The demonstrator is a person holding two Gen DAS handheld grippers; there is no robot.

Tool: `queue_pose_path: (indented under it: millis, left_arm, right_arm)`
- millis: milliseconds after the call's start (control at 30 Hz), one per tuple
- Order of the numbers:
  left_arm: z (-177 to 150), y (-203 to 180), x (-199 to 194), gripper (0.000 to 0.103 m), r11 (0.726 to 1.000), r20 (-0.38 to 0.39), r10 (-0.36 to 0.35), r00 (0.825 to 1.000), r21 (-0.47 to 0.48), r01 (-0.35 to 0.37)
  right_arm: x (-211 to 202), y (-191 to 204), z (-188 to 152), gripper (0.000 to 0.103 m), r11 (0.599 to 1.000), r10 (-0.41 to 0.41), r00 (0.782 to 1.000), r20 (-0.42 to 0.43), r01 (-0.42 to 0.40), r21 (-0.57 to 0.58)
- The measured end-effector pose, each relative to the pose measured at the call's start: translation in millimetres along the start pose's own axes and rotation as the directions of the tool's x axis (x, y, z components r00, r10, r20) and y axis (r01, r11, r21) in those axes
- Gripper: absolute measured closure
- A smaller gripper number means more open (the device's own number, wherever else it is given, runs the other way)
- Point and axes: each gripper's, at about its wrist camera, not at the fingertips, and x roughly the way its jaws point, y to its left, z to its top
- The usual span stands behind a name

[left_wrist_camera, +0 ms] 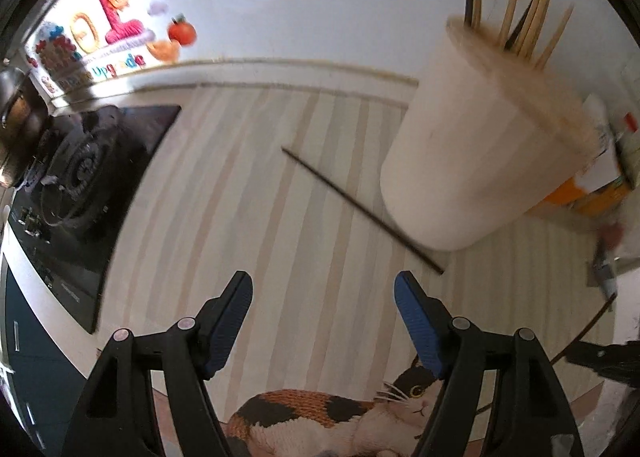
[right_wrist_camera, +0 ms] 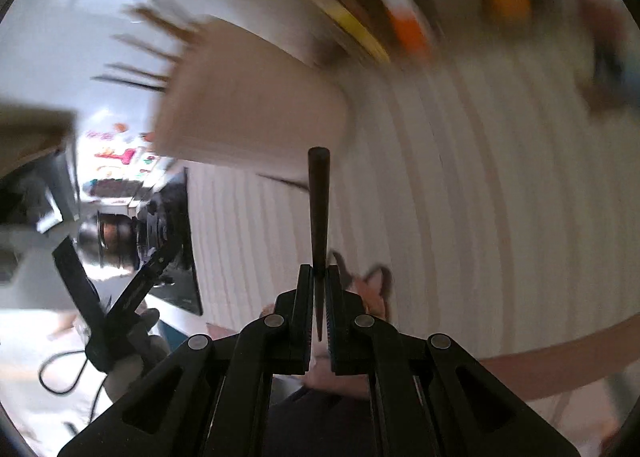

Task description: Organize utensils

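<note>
The right hand-held gripper (right_wrist_camera: 319,297) is clamped on a dark chopstick (right_wrist_camera: 319,209) that juts forward. The left hand-held gripper (left_wrist_camera: 324,297) is wide open and empty above a second dark chopstick (left_wrist_camera: 360,209) lying on the desk (left_wrist_camera: 248,185) against the white holder (left_wrist_camera: 480,145). Risk: a thin stick flat on the mat may slip or roll out of the pads, and a careless reach could knock the holder.

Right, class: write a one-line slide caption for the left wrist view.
Open left hand-held gripper above a striped mat, one dark chopstick lying beside a white holder of chopsticks.
</note>
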Motion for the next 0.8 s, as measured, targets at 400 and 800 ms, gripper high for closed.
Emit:
queue_pose_path:
  millis: [400,800]
  left_arm:
    - [-5,-40,83,0.031,0.994,-0.122,-0.041,0.992,-0.110,0.027]
    - [-51,77,73,0.025,0.948,-0.042,0.281,0.959,-0.144,-0.284]
  right_arm:
    - [73,-52,27,0.097,0.915,-0.404,0.915,-0.007,0.404,0.012]
    - [149,81,-11,0.077,0.700,-0.328,0.892,0.311,0.451,-0.554]
